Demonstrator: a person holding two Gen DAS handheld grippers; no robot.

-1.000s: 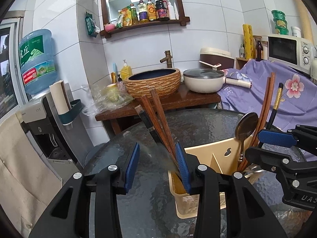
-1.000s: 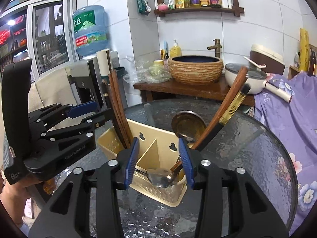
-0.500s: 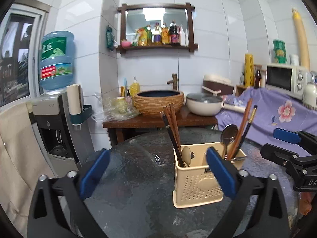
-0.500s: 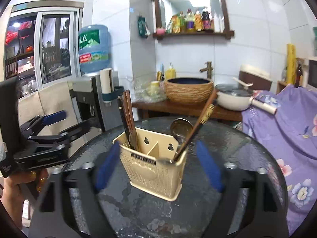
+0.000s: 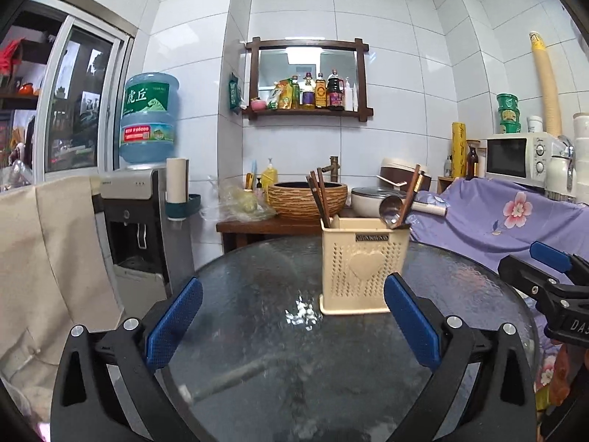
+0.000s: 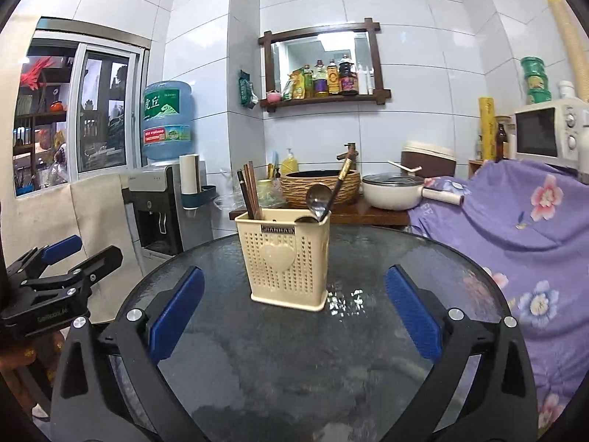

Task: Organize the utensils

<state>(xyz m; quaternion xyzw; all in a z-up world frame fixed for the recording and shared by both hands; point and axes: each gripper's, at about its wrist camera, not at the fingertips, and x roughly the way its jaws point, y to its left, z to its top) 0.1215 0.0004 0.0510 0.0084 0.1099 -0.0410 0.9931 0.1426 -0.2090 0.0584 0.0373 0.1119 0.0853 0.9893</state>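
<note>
A cream perforated utensil holder (image 5: 364, 269) (image 6: 285, 258) stands upright on the round glass table (image 5: 257, 294) (image 6: 368, 350). Brown chopsticks (image 5: 318, 195) (image 6: 250, 191) lean in its left compartment. A metal spoon (image 5: 391, 206) (image 6: 318, 197) and another dark chopstick pair (image 5: 410, 195) (image 6: 340, 180) sit in its right one. My left gripper (image 5: 292, 283) hangs open and empty, a short way back from the holder. My right gripper (image 6: 294, 272) is opening its jaws, nothing between them. Each gripper appears at the edge of the other's view.
Behind the table a wooden counter (image 5: 265, 226) carries a woven basin (image 5: 307, 199) and a lidded white pan (image 6: 392, 191). A water dispenser (image 5: 140, 221) stands at the left. Purple floral cloth (image 6: 515, 221) drapes at the right, under a microwave (image 5: 515, 158).
Both grippers opened, let go of the chopsticks now standing in the holder, and drew back from it. The holder looks smaller and farther away in both views.
</note>
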